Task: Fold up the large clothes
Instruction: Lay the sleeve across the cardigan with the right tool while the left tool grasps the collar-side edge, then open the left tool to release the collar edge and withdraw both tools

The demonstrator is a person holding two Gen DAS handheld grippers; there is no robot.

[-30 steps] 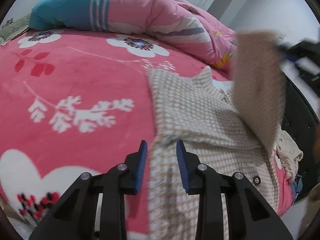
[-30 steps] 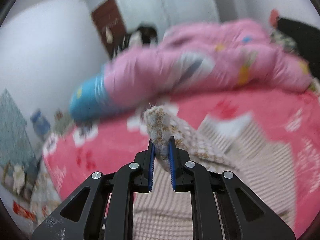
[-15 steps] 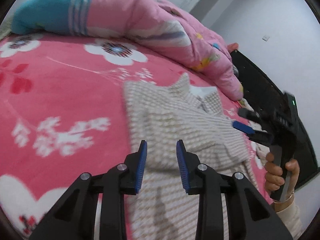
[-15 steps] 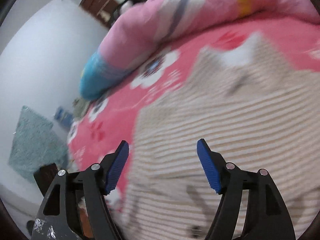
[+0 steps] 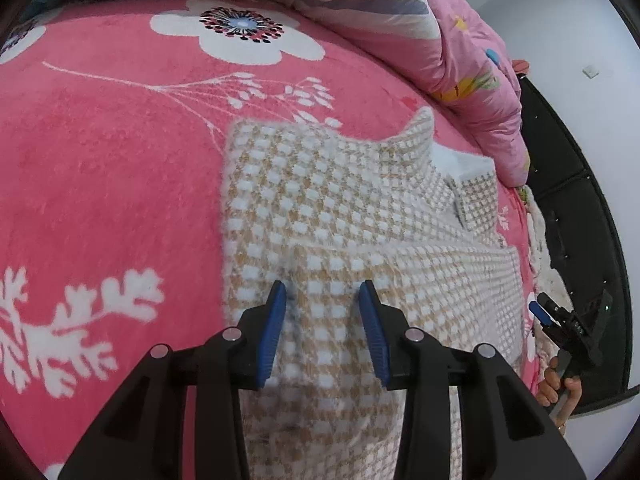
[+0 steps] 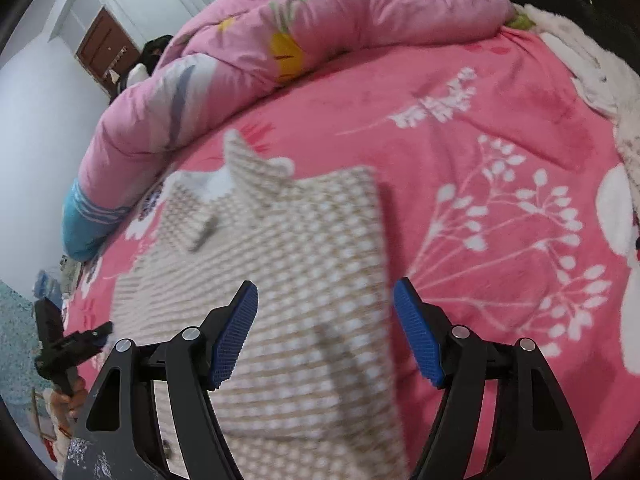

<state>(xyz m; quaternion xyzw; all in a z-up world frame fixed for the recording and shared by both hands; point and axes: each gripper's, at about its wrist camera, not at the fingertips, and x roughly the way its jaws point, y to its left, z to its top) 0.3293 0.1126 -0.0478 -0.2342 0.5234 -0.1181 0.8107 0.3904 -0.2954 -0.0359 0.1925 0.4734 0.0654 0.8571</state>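
Garment [image 5: 340, 216] in beige-and-white check, lying spread on the pink floral blanket [image 5: 100, 168] that covers the bed. Its collar end points toward the rolled pink quilt [image 5: 400, 12] along the far edge, and one sleeve lies folded across the body.

Your left gripper [image 5: 323, 332] hangs just above the checked cloth near the sleeve fold; its blue pads [image 5: 272, 332] stand apart with fabric visible between them, and nothing is pinched. Whether the tips touch the cloth, you cannot tell.

Your right gripper [image 6: 325, 330] is spread wide over the garment's right edge [image 6: 380, 240], one pad above the cloth and the other above bare blanket [image 6: 500, 220]. It holds nothing. The right wrist view is blurred over the cloth.

Each gripper appears at the margin of the other's view: right gripper [image 5: 568, 320] at the bed's edge beside a black headboard [image 5: 568, 184]; left gripper [image 6: 68, 348] at the lower left. A brown door [image 6: 106, 54] stands in the far wall.
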